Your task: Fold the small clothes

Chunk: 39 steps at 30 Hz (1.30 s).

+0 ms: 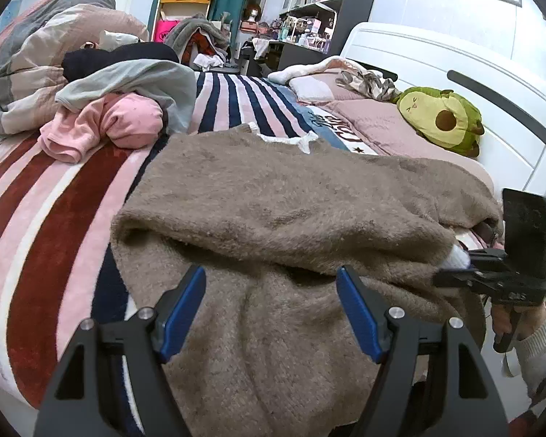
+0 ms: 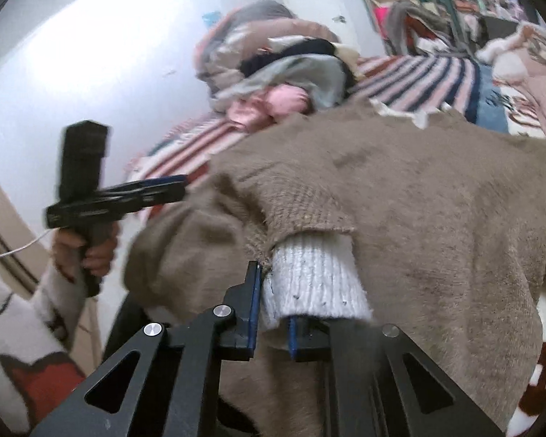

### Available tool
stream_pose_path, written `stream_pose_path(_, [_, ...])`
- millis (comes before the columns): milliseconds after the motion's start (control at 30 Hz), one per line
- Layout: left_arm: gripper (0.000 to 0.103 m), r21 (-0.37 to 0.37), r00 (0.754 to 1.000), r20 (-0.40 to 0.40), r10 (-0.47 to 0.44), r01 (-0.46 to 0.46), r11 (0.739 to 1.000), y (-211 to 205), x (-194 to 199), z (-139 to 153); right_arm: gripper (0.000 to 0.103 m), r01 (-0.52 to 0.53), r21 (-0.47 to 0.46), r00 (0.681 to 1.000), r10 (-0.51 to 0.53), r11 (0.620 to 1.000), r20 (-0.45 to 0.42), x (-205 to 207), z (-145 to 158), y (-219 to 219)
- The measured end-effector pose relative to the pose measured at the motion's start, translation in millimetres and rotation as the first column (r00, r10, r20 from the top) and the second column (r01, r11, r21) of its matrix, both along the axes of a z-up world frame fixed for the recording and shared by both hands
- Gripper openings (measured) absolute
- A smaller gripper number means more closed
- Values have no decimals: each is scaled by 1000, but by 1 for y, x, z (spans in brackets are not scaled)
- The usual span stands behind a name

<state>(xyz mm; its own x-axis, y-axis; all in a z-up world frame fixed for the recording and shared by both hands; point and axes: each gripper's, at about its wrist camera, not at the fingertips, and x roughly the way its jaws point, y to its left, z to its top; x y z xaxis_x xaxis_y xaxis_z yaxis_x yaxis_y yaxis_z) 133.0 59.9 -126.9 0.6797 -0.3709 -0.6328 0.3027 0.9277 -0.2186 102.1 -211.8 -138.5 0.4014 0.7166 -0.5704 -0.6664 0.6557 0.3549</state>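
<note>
A fuzzy brown sweater (image 1: pixel 273 200) lies spread on the striped bed blanket, one sleeve folded across its body. My left gripper (image 1: pixel 271 291) is open just above the sweater's near hem, holding nothing. My right gripper (image 2: pixel 273 306) is shut on the sleeve's white ribbed cuff (image 2: pixel 316 276) at the sweater's near right edge; it also shows in the left wrist view (image 1: pixel 451 273). The sweater (image 2: pixel 400 189) fills the right wrist view, and the left gripper (image 2: pixel 163 189) shows there at the left, blurred.
A pile of clothes, pink (image 1: pixel 102 127), grey and black, sits on the bed at the far left by a bundled quilt (image 1: pixel 36 54). An avocado plush (image 1: pixel 440 120) leans on the white headboard (image 1: pixel 473 83). Shelves and clutter stand behind the bed.
</note>
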Motion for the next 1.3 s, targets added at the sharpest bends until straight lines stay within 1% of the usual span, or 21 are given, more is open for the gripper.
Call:
stream_pose_path(100, [71, -5, 1000, 9, -2, 2, 1000, 0, -4, 3, 5, -61, 30, 998, 61, 998, 2, -14, 5, 7])
stream_pose_path(167, [71, -4, 1000, 16, -5, 5, 1000, 0, -7, 6, 5, -71, 35, 997, 72, 997, -5, -19, 4, 12])
stream_pose_path(233, [71, -3, 1000, 22, -8, 8, 1000, 1, -10, 7, 11, -41, 34, 998, 43, 999, -56, -17, -6, 13])
stream_pose_path(300, [71, 0, 1000, 23, -8, 8, 1000, 2, -12, 8, 25, 8, 38, 997, -5, 999, -81, -13, -13, 9])
stream_pose_path(333, [71, 2, 1000, 23, -7, 7, 1000, 3, -13, 8, 32, 30, 73, 995, -24, 997, -94, -11, -15, 4])
stream_pose_path(433, [71, 2, 1000, 21, -1, 1, 1000, 6, -14, 9, 32, 96, 173, 990, -76, 980, -122, 0, -14, -8])
stream_pose_path(533, [71, -6, 1000, 23, 6, -6, 1000, 8, -14, 9, 33, 156, 179, 981, -132, 971, -140, 18, -16, -7])
stream_pose_path(567, [71, -7, 1000, 24, 7, -7, 1000, 9, -13, 9, 30, 155, 179, 980, -128, 972, -153, 23, -18, -3])
stream_pose_path(600, [71, -6, 1000, 24, 9, -9, 1000, 9, -13, 9, 24, 143, 184, 979, -112, 972, -169, 27, -20, 2])
stream_pose_path(633, [71, -3, 1000, 24, 10, -10, 1000, 9, -13, 9, 1, 131, 184, 979, -98, 974, -177, 30, -22, 8])
stream_pose_path(700, [71, 8, 1000, 22, 13, -13, 1000, 9, -12, 9, 2, 142, 167, 982, -117, 976, -151, 31, -17, 8])
stream_pose_path(833, [71, 23, 1000, 26, 14, -14, 1000, 6, -10, 13, 1, 214, 234, 977, -203, 948, -71, 33, 23, -37])
stream_pose_path(933, [71, 21, 999, 38, 6, -7, 1000, -1, -9, 18, 1, 230, 197, 973, -226, 953, -43, 33, 46, -68])
stream_pose_path(1000, [71, 22, 999, 46, -9, 8, 1000, -11, -9, 21, 2, 189, 117, 979, -178, 975, -103, 33, 39, -75])
stream_pose_path(1067, [71, 24, 999, 44, -22, 21, 999, -21, -9, 20, 5, 156, 63, 972, -142, 986, -185, 28, 13, -73])
stream_pose_path(1100, [71, 27, 999, 39, -32, 31, 999, -27, -8, 19, 6, 145, 51, 962, -129, 988, -239, 24, -4, -71])
stream_pose_path(1133, [71, 31, 999, 35, -38, 37, 999, -30, -8, 18, 10, 138, 37, 949, -121, 990, -290, 21, -23, -67])
stream_pose_path(1167, [71, 38, 999, 31, -43, 41, 998, -34, -8, 17, 10, 132, 19, 941, -119, 991, -317, 17, -34, -64])
stream_pose_path(1233, [71, 63, 998, 26, -50, 49, 997, -39, -10, 17, 11, 141, -3, 948, -136, 990, -289, 5, -38, -64])
stream_pose_path(1267, [71, 70, 998, 27, -51, 49, 996, -40, -11, 17, 18, 154, 0, 951, -148, 988, -273, 1, -31, -68])
stream_pose_path(1300, [71, 74, 998, 29, -52, 50, 996, -39, -12, 18, 22, 171, 2, 954, -165, 985, -252, -4, -22, -74])
